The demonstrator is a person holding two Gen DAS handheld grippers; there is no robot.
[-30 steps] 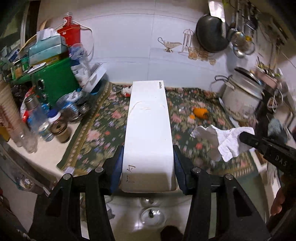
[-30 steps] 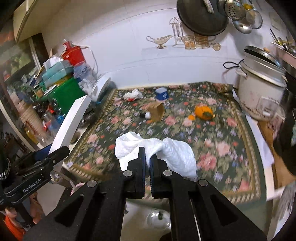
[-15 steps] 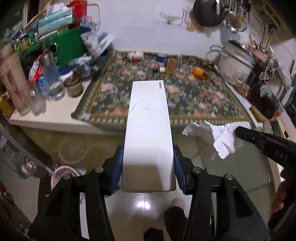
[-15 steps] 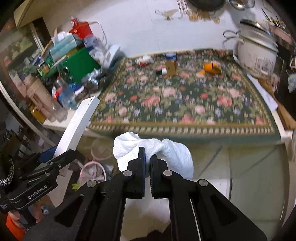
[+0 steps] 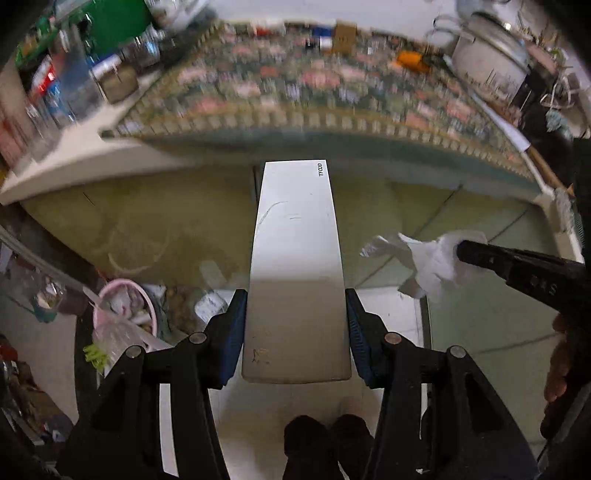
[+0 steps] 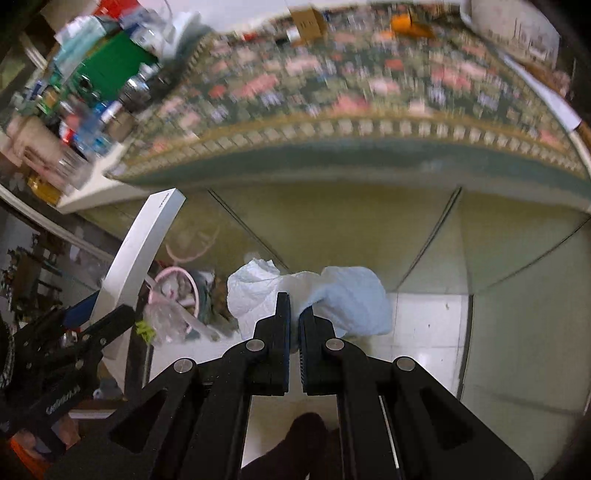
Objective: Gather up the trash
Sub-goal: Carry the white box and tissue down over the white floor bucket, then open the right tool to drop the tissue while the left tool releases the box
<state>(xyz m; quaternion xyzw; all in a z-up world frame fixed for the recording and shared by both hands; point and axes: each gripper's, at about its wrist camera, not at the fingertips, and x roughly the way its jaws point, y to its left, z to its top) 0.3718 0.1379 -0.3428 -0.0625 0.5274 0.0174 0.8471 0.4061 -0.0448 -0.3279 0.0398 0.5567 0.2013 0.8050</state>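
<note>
My right gripper (image 6: 294, 306) has its jaws clenched on a crumpled white tissue (image 6: 343, 299), which bulges out on both sides of the fingertips and hangs in the air over the floor (image 6: 424, 325), below the edge of the surface (image 6: 369, 162). In the left wrist view the same tissue (image 5: 428, 258) shows at 3 o'clock, pinched at the tip of my right gripper (image 5: 469, 253).

My left gripper (image 5: 295, 321) is grasping a long white box (image 5: 295, 266), its blue pads (image 5: 236, 325) pressed against the box's two long sides near its close end. The box points toward 12 o'clock, its far end reaching up to the surface's edge. In the right wrist view the box (image 6: 144, 251) leans at 9 o'clock, well apart from the tissue.

A pink bin (image 5: 122, 310) with trash inside stands on the floor at 8 o'clock of the box; in the right view the bin (image 6: 177, 291) sits between box and tissue.

The surface carries a floral cloth (image 6: 332, 92), blurred. On it at 12 o'clock lie a brown carton (image 5: 343, 35) and something orange (image 5: 410, 59); a white cooker (image 5: 487, 62) stands at 1 o'clock.
</note>
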